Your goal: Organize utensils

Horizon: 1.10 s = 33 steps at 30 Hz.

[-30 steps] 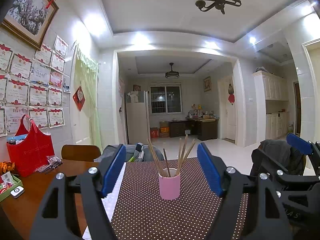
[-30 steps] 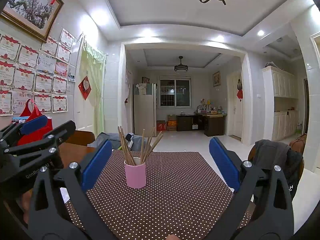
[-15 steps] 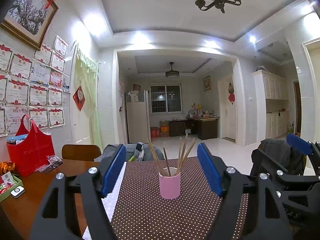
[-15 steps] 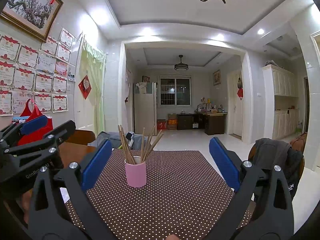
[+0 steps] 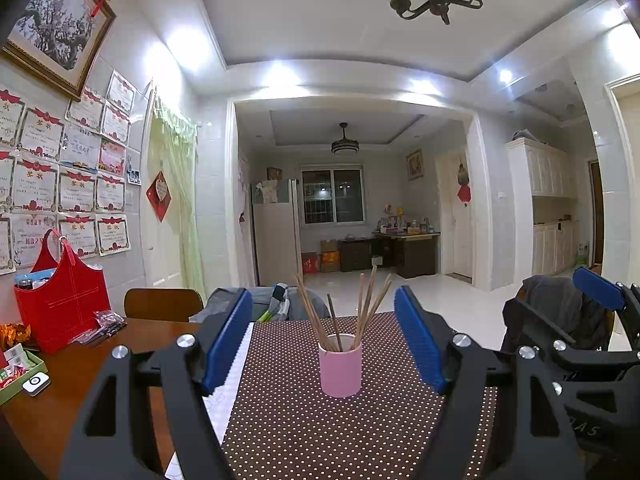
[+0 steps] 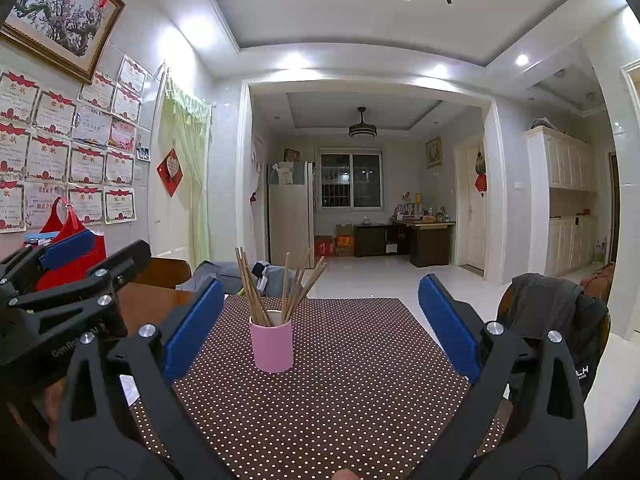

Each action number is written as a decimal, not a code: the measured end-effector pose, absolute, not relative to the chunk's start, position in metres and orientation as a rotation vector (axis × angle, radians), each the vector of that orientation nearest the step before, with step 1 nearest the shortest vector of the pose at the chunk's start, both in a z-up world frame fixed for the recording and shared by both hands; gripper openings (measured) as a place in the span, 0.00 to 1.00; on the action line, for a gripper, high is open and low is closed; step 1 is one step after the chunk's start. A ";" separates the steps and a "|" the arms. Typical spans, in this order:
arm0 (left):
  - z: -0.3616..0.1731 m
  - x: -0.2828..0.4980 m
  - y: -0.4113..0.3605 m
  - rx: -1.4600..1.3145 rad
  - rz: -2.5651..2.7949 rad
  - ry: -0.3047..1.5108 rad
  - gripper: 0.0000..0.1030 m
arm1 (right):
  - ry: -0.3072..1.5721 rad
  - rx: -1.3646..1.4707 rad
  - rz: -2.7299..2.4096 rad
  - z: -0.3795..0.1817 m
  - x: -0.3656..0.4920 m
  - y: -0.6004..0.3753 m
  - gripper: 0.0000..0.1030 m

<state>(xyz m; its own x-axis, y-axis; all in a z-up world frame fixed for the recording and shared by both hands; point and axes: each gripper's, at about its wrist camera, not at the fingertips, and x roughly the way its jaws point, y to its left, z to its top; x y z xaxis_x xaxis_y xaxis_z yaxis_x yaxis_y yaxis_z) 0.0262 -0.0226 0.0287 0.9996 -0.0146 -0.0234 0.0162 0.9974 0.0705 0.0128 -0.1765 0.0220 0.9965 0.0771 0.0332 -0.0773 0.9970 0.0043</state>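
A pink cup (image 5: 341,370) stands upright on the brown dotted tablecloth (image 5: 320,432) and holds several wooden chopsticks (image 5: 362,310) fanned out. It also shows in the right wrist view (image 6: 272,346) with its chopsticks (image 6: 280,288). My left gripper (image 5: 323,332) is open and empty, level with the cup and short of it. My right gripper (image 6: 320,324) is open and empty, the cup left of its middle. Each gripper shows at the edge of the other's view.
A red bag (image 5: 60,304), packets and a green box (image 5: 20,376) sit on the wooden table (image 5: 60,400) at left. A wooden chair (image 5: 162,304) stands beyond the table. A chair draped with a dark jacket (image 6: 552,312) stands at right.
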 end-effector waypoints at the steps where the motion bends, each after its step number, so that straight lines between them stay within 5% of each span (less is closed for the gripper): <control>1: 0.029 0.026 -0.022 0.071 -0.015 0.022 0.70 | -0.031 0.007 0.078 0.022 0.011 -0.176 0.93; 33: 0.029 0.026 -0.022 0.072 -0.018 0.027 0.70 | -0.024 0.011 0.077 0.022 0.010 -0.174 0.93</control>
